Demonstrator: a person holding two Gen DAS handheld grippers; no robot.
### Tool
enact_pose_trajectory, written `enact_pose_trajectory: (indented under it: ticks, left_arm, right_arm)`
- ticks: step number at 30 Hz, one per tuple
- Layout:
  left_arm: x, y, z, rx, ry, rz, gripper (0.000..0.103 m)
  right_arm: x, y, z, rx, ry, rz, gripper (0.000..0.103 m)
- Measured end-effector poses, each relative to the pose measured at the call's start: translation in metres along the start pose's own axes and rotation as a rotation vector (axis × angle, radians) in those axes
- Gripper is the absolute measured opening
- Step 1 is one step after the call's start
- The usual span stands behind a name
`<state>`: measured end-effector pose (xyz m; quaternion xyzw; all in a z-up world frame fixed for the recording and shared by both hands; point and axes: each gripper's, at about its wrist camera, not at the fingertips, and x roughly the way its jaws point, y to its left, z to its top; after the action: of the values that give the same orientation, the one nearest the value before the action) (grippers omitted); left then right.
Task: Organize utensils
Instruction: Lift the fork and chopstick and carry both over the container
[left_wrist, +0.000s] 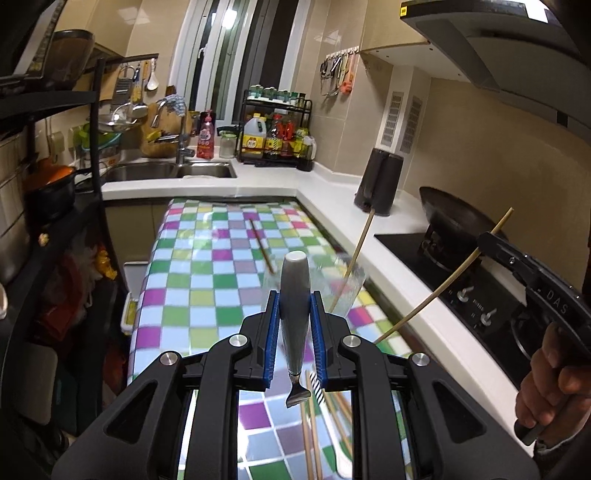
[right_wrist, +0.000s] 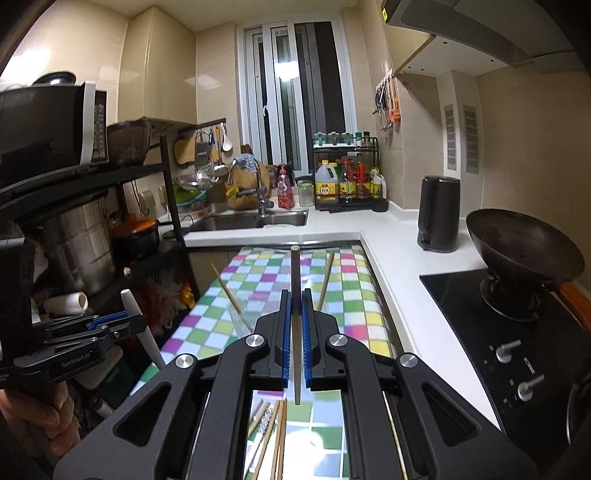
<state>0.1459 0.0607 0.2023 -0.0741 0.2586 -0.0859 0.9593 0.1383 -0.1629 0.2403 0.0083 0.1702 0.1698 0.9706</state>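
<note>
My left gripper (left_wrist: 294, 297) is shut on the pale grey handle of a utensil (left_wrist: 294, 314), whose metal neck hangs down toward the camera. In the right wrist view it shows at the left as the left gripper (right_wrist: 127, 323) with the pale handle (right_wrist: 138, 325) sticking up. My right gripper (right_wrist: 295, 293) is shut on one wooden chopstick (right_wrist: 295, 273); the left wrist view shows that gripper (left_wrist: 487, 240) and its chopstick (left_wrist: 436, 295) slanting. Both hang above a checked tablecloth (left_wrist: 207, 288). A blurred clear glass (left_wrist: 351, 284) with two chopsticks (left_wrist: 356, 254) stands ahead. Several chopsticks (right_wrist: 275, 435) lie below.
A white L-shaped counter (right_wrist: 388, 236) wraps the table. On it are a black kettle (right_wrist: 439, 214), a wok (right_wrist: 521, 251) on a black hob, a bottle rack (right_wrist: 347, 177) and a sink (right_wrist: 255, 219). A dark shelf rack (left_wrist: 55, 206) stands left. A hand (left_wrist: 554, 380) grips the right handle.
</note>
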Motion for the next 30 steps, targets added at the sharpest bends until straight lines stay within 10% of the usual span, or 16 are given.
enact_pose_trajectory:
  ticks: [13,30]
  left_arm:
    - [0.046,-0.016,0.107,0.024,-0.106,-0.073,0.017]
    - [0.178,0.011,0.056,0.000,0.168,-0.046,0.017]
  right_arm:
    - [0.054,-0.007,0.072,0.003,-0.078,0.013,0.006]
    - [0.148,-0.013,-0.002,0.029,0.134,0.018,0.006]
